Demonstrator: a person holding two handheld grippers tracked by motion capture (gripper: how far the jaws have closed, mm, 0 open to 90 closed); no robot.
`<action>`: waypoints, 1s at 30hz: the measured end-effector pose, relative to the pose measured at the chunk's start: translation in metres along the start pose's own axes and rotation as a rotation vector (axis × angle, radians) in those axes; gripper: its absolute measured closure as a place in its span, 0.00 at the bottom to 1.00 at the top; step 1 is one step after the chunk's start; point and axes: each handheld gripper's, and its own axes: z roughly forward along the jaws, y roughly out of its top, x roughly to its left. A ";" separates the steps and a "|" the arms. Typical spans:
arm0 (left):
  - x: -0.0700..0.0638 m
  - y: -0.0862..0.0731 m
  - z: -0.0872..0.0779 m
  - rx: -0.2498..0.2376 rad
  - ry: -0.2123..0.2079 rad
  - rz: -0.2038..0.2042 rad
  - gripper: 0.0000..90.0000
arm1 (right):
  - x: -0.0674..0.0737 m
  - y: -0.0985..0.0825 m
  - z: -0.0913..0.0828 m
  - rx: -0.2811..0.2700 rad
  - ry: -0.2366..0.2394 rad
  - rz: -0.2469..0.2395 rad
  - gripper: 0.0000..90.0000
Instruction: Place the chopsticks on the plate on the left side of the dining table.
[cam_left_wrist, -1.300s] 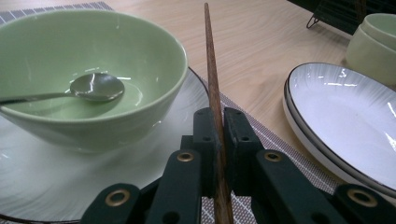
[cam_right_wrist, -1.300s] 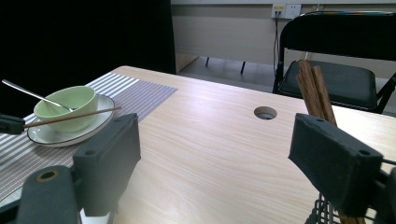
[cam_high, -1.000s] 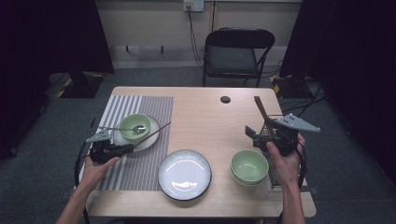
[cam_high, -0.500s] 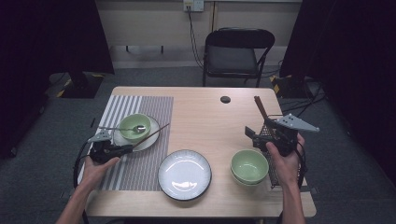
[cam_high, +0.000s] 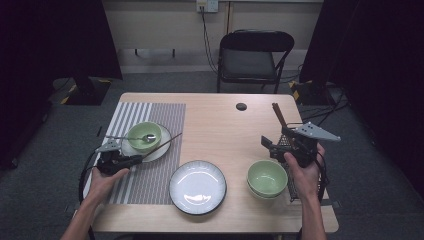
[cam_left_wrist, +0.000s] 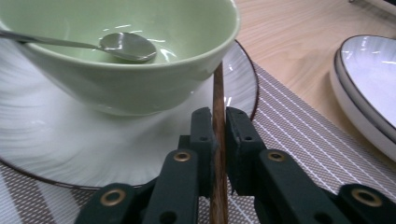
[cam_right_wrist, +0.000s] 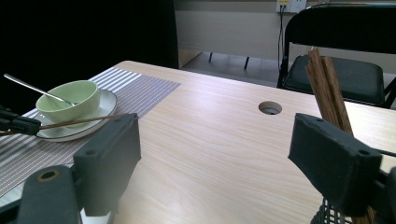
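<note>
My left gripper (cam_high: 131, 160) is shut on a brown chopstick (cam_left_wrist: 218, 107), which runs up and right across the white saucer (cam_high: 160, 150). A green bowl (cam_high: 144, 136) with a metal spoon (cam_left_wrist: 126, 45) in it stands on that saucer, on the striped placemat (cam_high: 150, 180). My right gripper (cam_right_wrist: 215, 158) is open and holds nothing, above the table's right side (cam_high: 272, 145). Just beside it, more chopsticks (cam_right_wrist: 327, 88) stand in a black mesh holder (cam_high: 292, 172). A second green bowl (cam_high: 267, 178) sits in front of the right hand.
A white plate (cam_high: 197, 187) with a dark rim lies at the table's front centre. A round cable hole (cam_high: 241, 106) is near the far edge. A black folding chair (cam_high: 250, 57) stands behind the table.
</note>
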 end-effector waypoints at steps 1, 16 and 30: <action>0.001 0.000 0.000 0.001 0.003 0.003 0.90 | 0.000 0.000 0.000 0.001 0.002 0.001 0.18; 0.002 0.002 0.006 -0.006 0.015 -0.013 0.91 | 0.000 -0.001 0.003 0.009 0.001 0.001 0.18; 0.006 0.001 0.005 -0.010 0.012 -0.015 0.91 | 0.000 -0.001 0.003 0.010 -0.006 0.006 0.18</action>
